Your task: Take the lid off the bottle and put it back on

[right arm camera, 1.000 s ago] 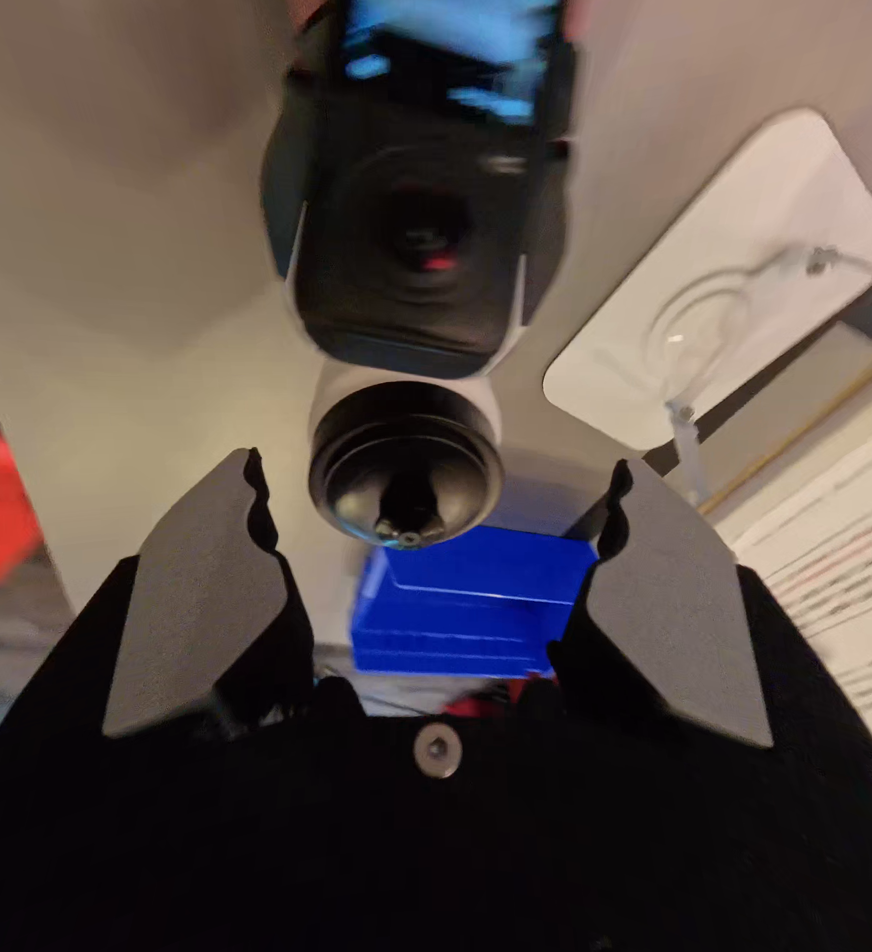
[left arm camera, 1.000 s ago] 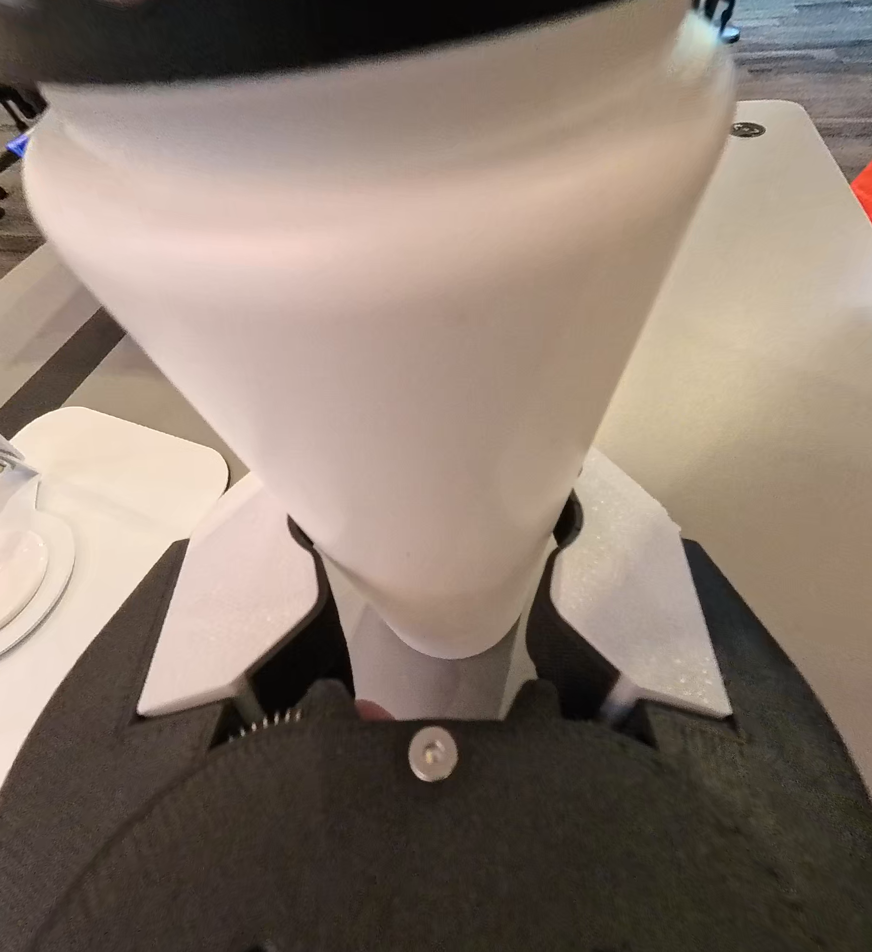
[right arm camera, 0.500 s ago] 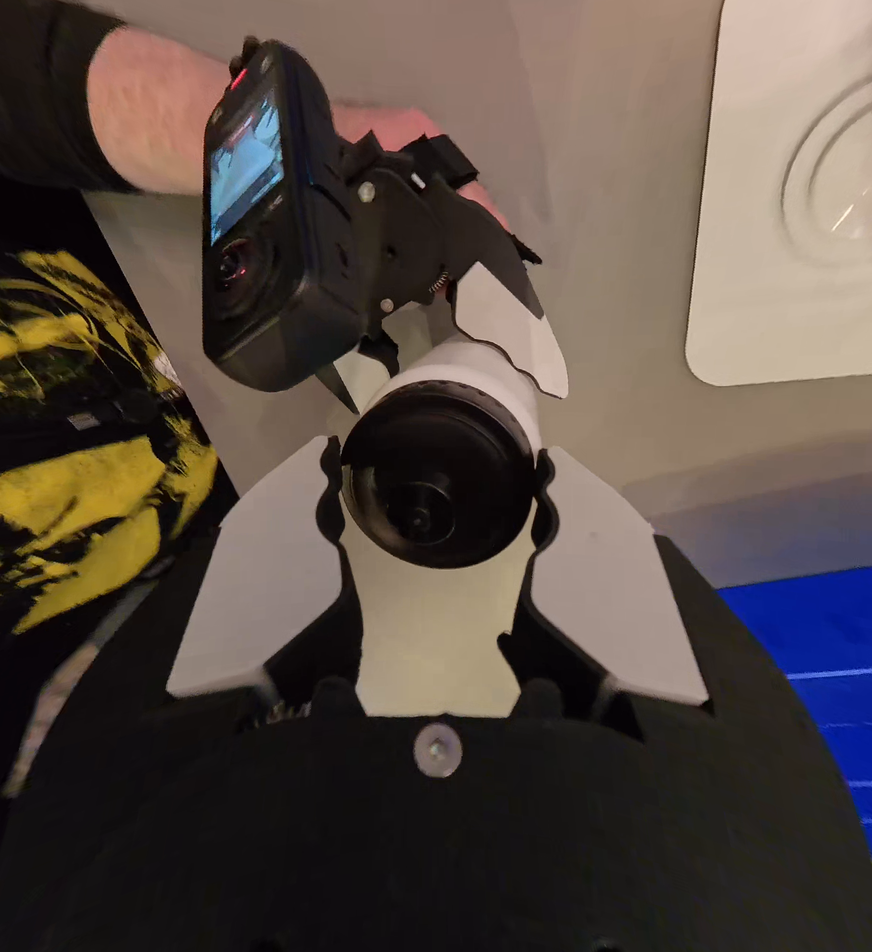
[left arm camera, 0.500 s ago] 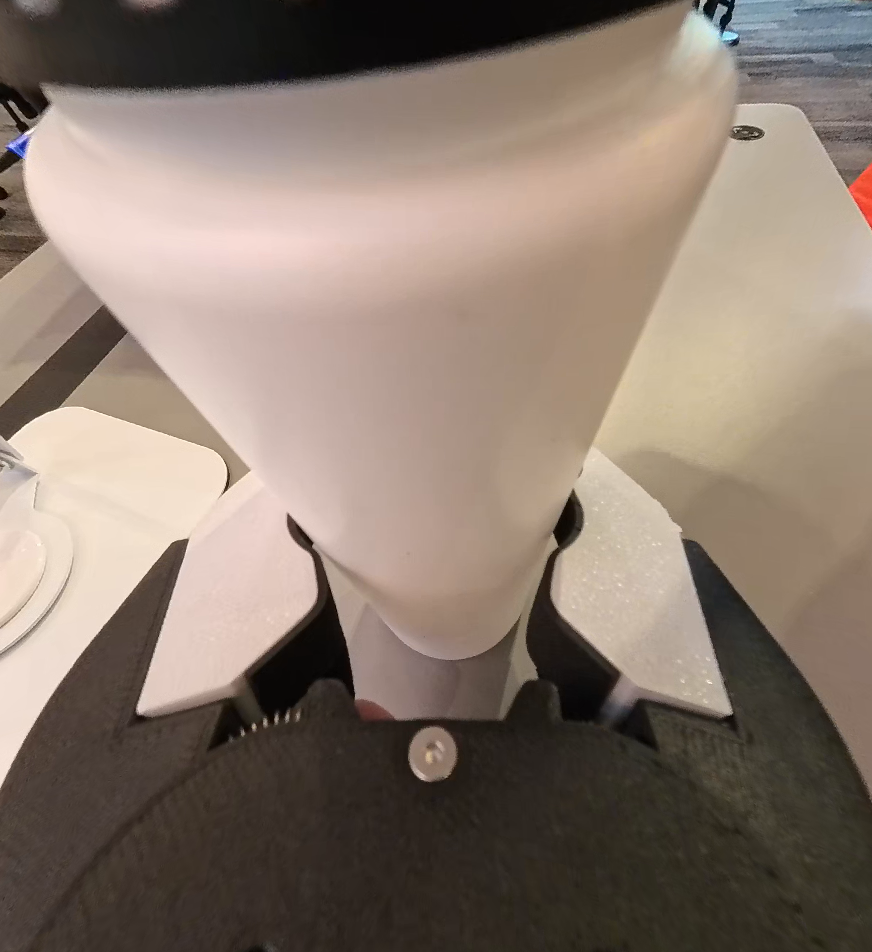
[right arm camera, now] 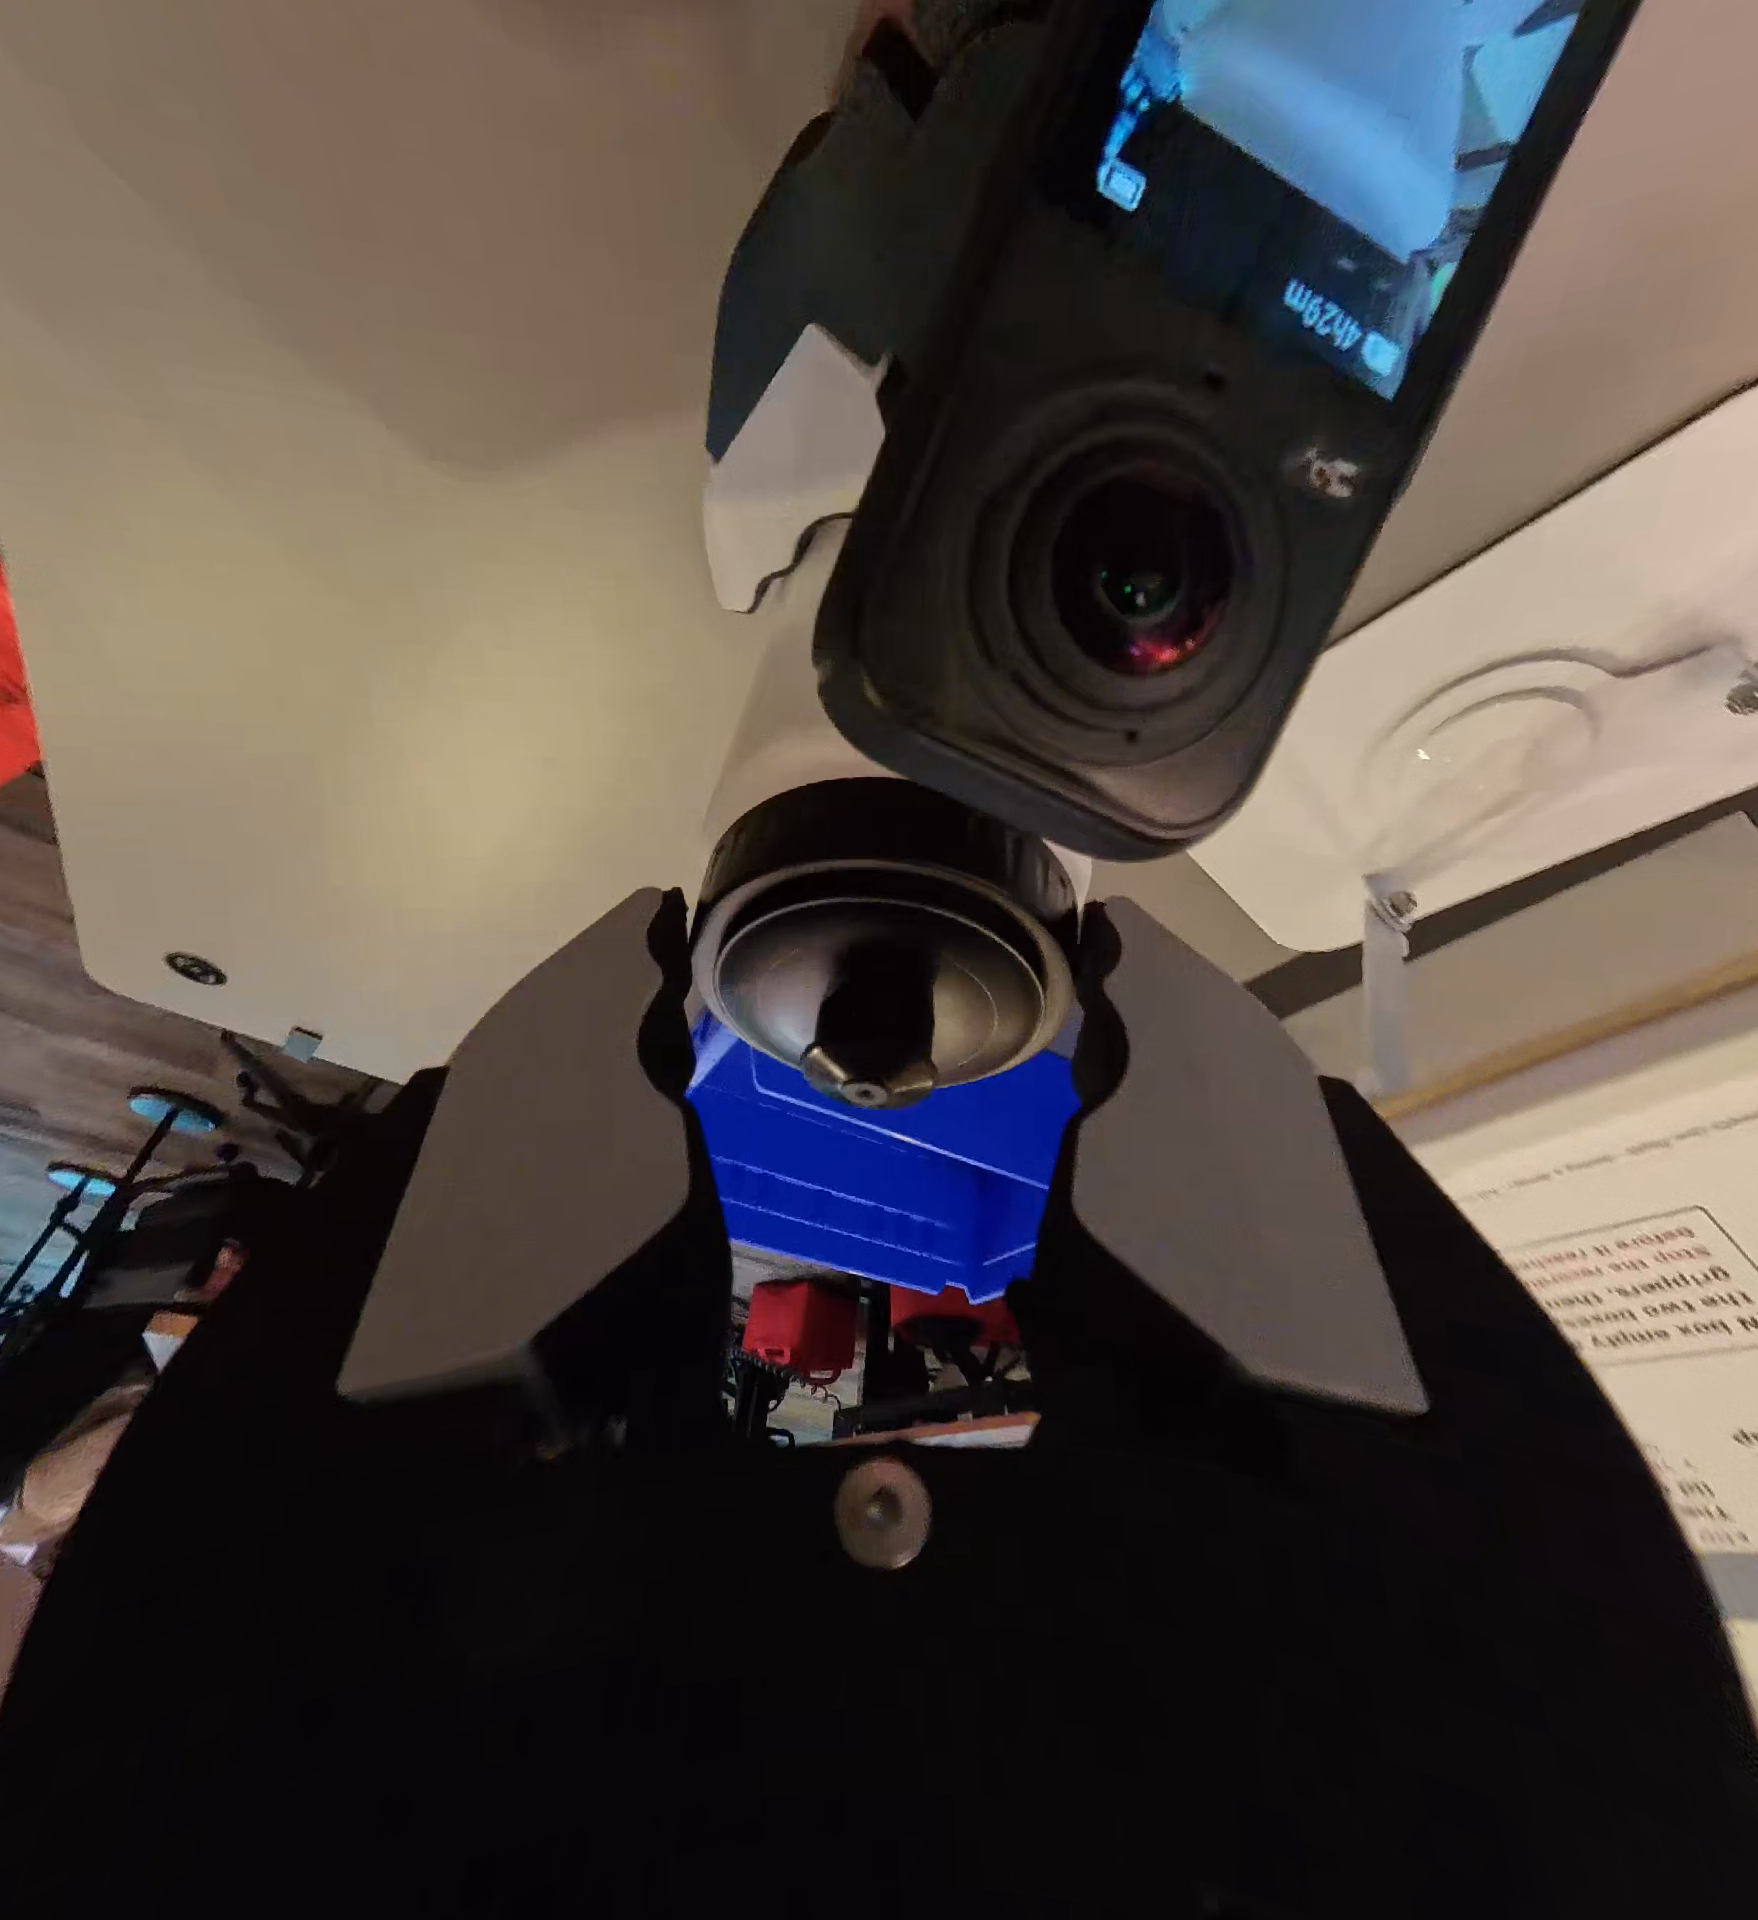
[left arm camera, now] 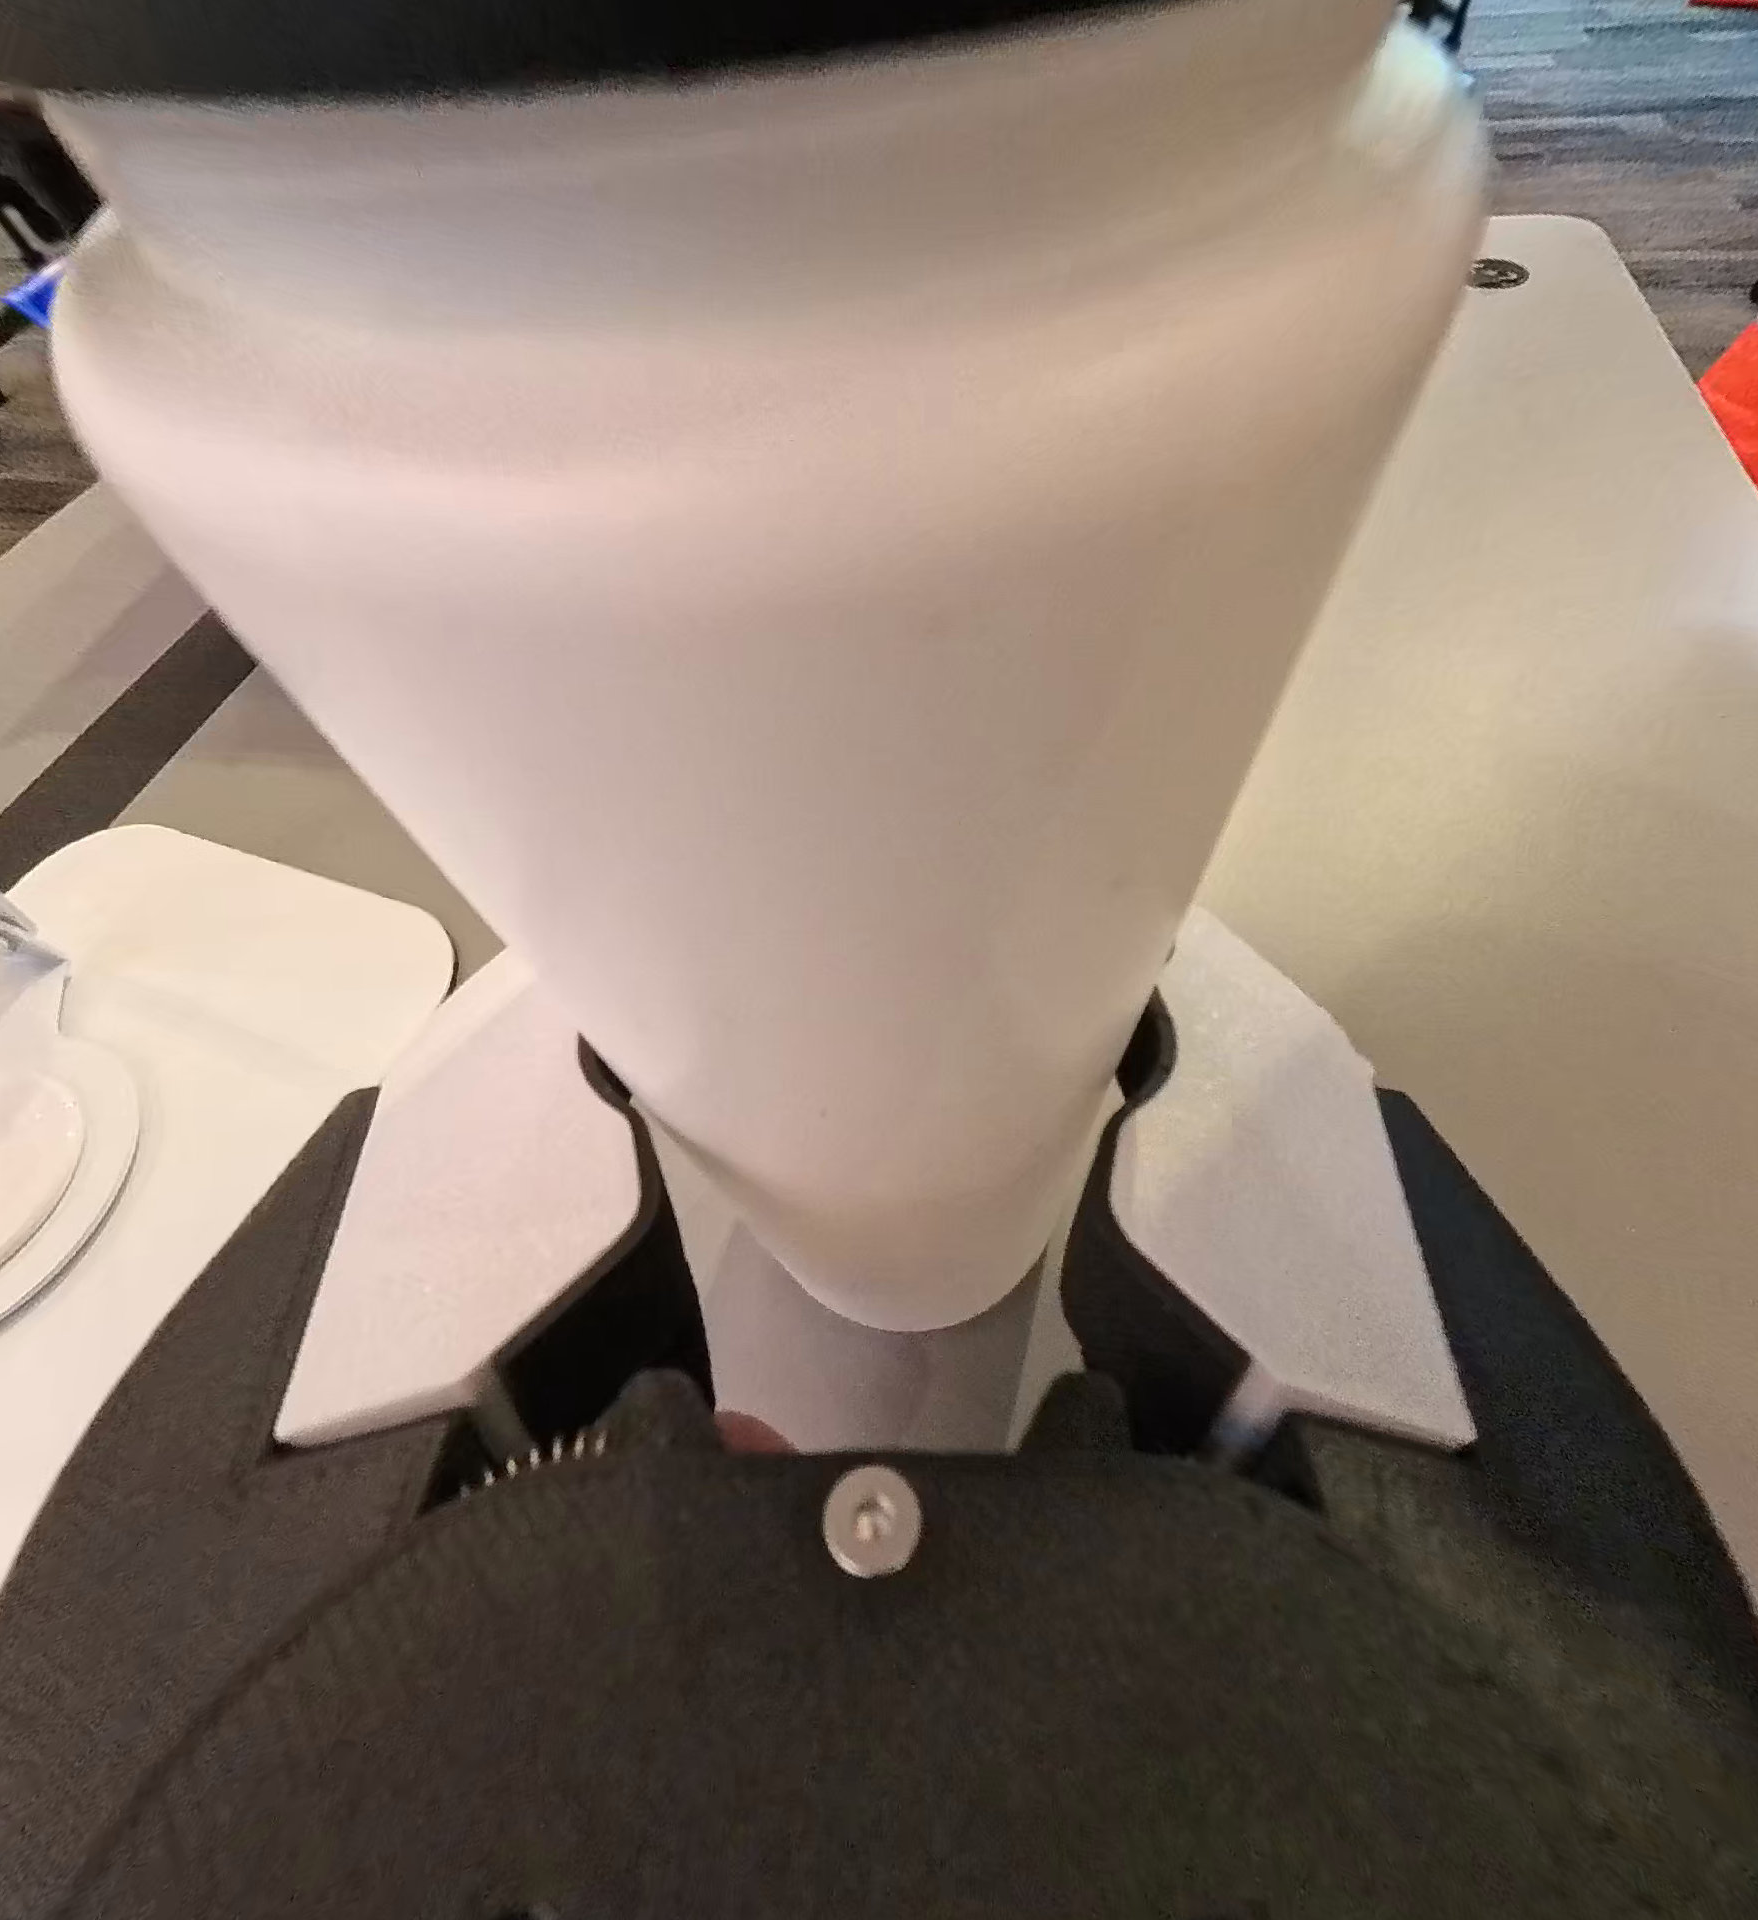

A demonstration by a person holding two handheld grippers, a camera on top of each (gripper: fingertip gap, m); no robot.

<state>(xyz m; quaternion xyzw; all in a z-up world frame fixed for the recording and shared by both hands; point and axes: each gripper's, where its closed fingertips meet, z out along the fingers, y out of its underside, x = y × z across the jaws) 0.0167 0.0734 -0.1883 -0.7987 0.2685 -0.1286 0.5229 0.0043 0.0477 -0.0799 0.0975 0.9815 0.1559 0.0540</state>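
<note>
Right gripper jaws now clasp the lid; left gripper still grips bottle.

Left wrist view: looks forward along own fingers, very near white bottle, which fills most of frame; desk beyond, far right corner in sight. Right wrist view: rolled upside down, close on black lid, facing left gripper's camera lens-on. Shared: bottle, lid, desk, white tray.
</note>
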